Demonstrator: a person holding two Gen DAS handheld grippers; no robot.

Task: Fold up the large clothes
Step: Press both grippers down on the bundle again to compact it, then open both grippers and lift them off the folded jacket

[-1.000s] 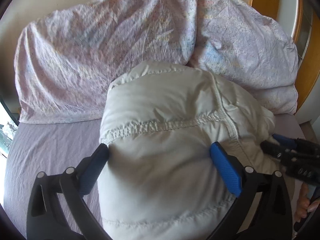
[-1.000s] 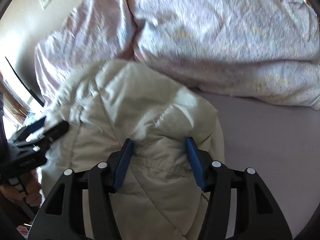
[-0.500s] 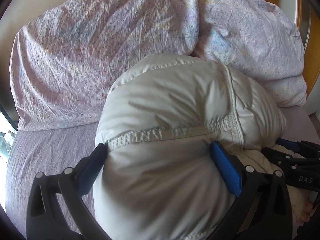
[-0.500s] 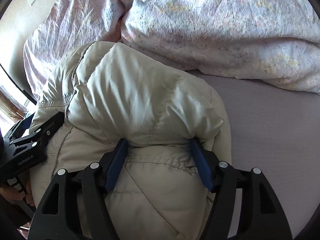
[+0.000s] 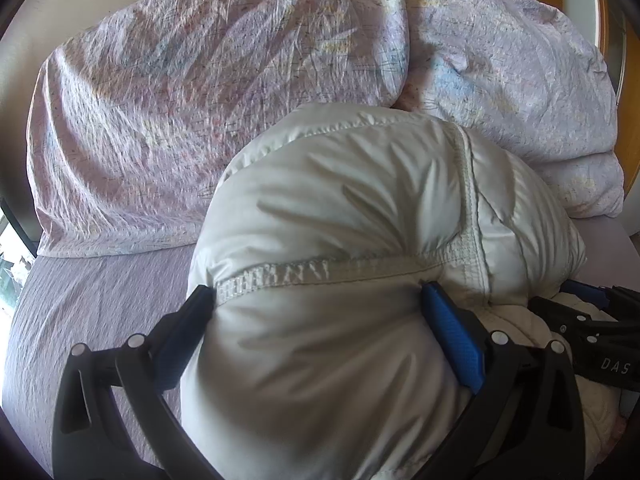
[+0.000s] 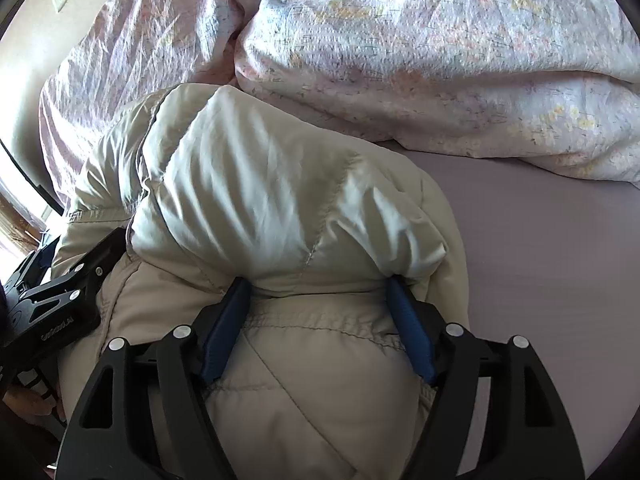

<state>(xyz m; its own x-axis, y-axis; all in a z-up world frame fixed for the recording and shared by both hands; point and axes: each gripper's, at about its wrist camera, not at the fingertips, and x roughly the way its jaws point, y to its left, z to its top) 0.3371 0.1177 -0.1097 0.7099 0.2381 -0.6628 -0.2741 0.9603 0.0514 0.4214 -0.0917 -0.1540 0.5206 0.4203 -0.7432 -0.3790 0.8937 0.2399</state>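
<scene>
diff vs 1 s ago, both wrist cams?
The folded top of the white puffer jacket has come down onto its lower layer. The right gripper sank with it and its jaws have just been opening, the jacket bulging between them. The left gripper keeps the jacket's seam between wide jaws. The floral duvet and purple sheet stayed put.
</scene>
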